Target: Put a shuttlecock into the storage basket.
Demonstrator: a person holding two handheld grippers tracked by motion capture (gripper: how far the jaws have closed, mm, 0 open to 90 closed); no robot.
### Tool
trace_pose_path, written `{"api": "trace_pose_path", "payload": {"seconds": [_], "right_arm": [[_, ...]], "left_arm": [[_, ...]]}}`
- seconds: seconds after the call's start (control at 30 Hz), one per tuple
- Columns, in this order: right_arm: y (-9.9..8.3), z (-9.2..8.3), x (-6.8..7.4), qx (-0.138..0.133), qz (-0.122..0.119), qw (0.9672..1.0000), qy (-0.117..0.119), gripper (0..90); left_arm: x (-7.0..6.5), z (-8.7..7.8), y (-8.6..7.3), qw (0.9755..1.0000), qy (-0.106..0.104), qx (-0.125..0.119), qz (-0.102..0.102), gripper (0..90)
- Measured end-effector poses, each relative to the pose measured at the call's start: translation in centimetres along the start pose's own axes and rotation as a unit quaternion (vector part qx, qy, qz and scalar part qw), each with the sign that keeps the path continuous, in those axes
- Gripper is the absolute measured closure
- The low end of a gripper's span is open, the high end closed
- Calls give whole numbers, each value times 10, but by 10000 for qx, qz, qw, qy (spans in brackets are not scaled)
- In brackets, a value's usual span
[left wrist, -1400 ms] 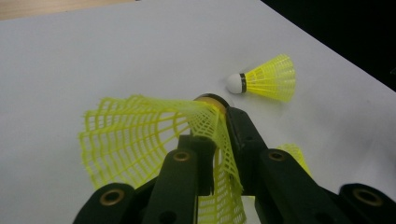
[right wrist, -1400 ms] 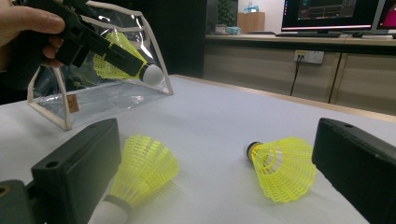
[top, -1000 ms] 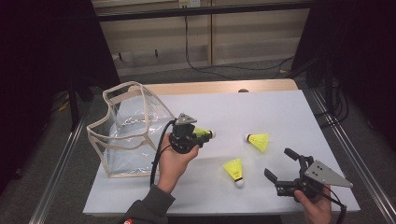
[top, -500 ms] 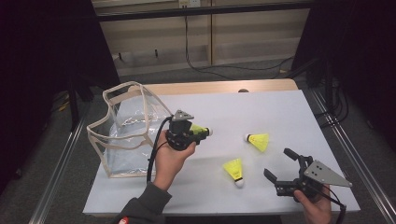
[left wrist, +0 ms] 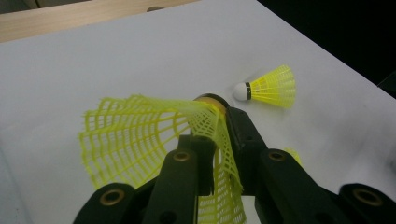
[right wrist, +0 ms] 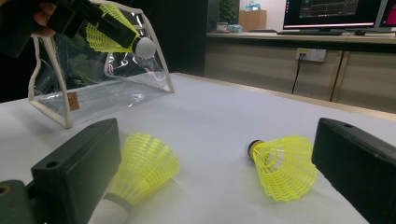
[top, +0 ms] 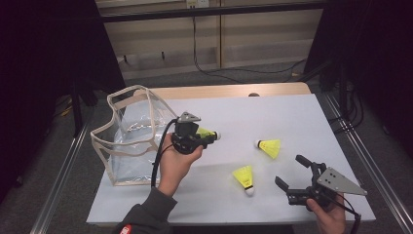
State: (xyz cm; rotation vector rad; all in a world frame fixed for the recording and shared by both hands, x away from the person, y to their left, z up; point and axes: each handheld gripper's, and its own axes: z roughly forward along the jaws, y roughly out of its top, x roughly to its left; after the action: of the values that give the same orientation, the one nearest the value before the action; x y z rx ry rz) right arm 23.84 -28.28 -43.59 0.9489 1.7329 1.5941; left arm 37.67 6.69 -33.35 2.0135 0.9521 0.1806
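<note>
My left claw is clamped on a yellow shuttlecock, jaws pinching its mesh skirt, cork tip pointing away from me; I hold it above the table, just beside the clear bag, which sits at nine o'clock from it; my right claw hangs with jaws spread wide and nothing between them, low at the table's five o'clock corner; two more shuttlecocks lie on the table: the near one at ten o'clock of that claw, the far one at eleven o'clock, well apart from the bag.
</note>
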Motion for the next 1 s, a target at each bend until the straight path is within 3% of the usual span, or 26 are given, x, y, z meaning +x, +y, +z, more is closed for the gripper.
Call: {"api": "trace_pose_path", "payload": {"seconds": [1.0], "right_arm": [[0,0,0,-20,4,10000,24,13]], "left_arm": [[1,-14,18,10000,-43,20,12,821]]}}
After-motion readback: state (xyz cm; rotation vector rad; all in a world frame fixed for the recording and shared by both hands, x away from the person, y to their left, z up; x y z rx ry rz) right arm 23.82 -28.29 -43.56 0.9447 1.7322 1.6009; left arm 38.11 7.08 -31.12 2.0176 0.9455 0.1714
